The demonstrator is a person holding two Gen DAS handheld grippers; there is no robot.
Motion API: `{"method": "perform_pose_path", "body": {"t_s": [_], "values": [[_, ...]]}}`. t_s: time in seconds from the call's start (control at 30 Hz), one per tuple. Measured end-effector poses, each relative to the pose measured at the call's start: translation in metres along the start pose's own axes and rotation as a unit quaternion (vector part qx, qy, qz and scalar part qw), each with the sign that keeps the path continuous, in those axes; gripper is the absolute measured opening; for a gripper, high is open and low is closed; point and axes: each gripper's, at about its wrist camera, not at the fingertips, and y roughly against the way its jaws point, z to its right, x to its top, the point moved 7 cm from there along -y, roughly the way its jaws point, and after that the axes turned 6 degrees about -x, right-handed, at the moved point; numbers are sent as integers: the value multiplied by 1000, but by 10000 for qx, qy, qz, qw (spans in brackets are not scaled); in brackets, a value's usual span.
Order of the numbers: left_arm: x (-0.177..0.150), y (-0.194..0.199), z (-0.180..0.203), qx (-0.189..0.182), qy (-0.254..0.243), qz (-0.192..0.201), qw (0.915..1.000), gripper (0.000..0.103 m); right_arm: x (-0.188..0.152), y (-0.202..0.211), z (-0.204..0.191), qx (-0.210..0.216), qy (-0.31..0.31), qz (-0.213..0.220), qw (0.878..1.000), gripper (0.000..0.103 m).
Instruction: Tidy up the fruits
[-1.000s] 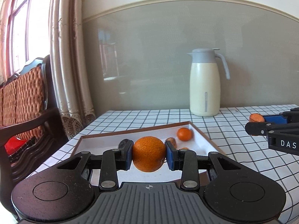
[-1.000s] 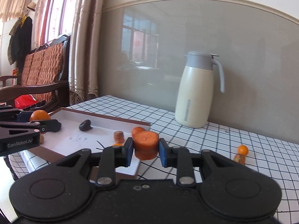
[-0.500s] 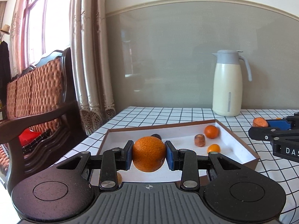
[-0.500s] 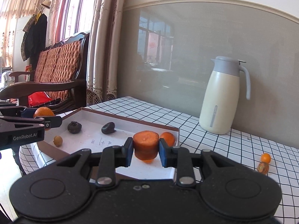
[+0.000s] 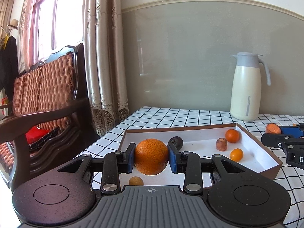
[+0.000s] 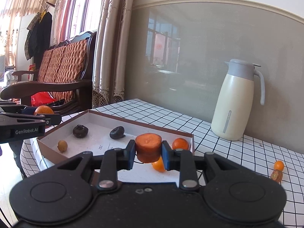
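Checkered tablecloth [image 5: 190, 115] w/ shallow white cardboard tray [image 5: 252, 148] at centre. Left gripper [image 5: 151, 159] pinches round orange [image 5: 151, 159]; right gripper [image 6: 148, 151] pinches cut carrot chunk [image 6: 148, 147]. Both above tray: lower before releasing, clear of fruit already inside.

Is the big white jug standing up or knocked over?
Standing up. The jug sits on its flat bottom on the checked table, gray lid on top.
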Motion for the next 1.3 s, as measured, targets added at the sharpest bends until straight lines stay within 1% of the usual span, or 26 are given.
{"method": "perform_pose_path", "body": {"t_s": [0.33,0.7,0.8,1.03,1.3], "values": [[-8,-20,-22,88,162,-179,9997,36,6,-23,9,-137,-100,-40,9998,20],[4,-46,-28,139,107,-120,9998,36,8,-49,14,-224,-127,-185,9995,20],[7,-56,-32,165,122,-114,9997,36,14,-58,16,-284,-17,-145,9995,20],[8,-83,-34,145,130,-264,9995,36,17,-79,30,-384,-78,-223,9990,20],[16,-112,-31,84,141,-356,9992,36,12,-102,37,-356,-145,-389,9985,20]]}}
